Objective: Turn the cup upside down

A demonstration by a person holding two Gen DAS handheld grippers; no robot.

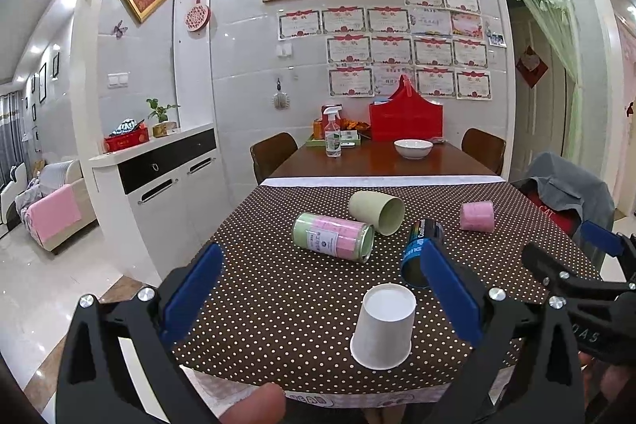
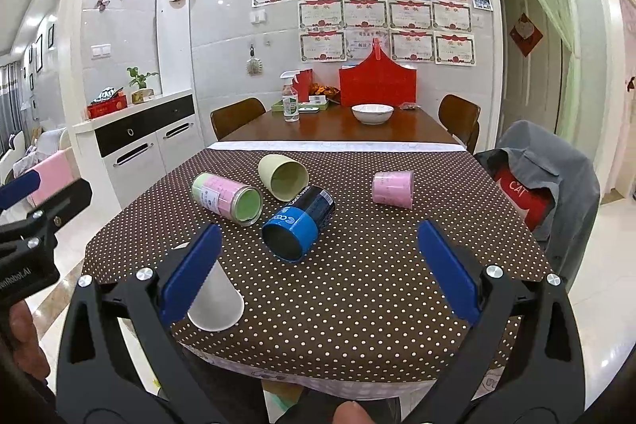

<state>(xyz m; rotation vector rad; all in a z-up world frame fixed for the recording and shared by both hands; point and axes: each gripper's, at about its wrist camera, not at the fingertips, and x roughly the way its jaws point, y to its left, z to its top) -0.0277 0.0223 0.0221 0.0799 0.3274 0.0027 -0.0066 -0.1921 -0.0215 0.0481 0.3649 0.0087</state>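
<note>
White paper, the cup point(image 1: 382, 332) stands mouth-down near the front edge of the dotted cloth point(image 1: 302, 285), so the flip looks done for it and the step in hand is probably to back off or go for another; four more vessels lie on their sides behind it: a green tin point(image 1: 334, 235), a pale cup point(image 1: 377, 211), a blue can point(image 1: 420, 252) and a pink cup point(image 1: 477, 216). If another is to be turned, the blue can seems nearest; a good grasp would take it across its round wall, lift it clear of the cloth, then rotate the wrist until the open end faces down before setting it flat, taking care not to knock the paper cup just beside. The left gripper point(image 1: 322, 295) hovers above and behind the paper cup, jaws spread wide, holding nothing, the cup between its fingers in view but untouched. The right gripper point(image 2: 318, 271) hangs level beside it to the right, jaws also spread and empty, pointed toward the blue can, with the paper cup partly hidden behind its left finger point(image 2: 190, 275)
</note>
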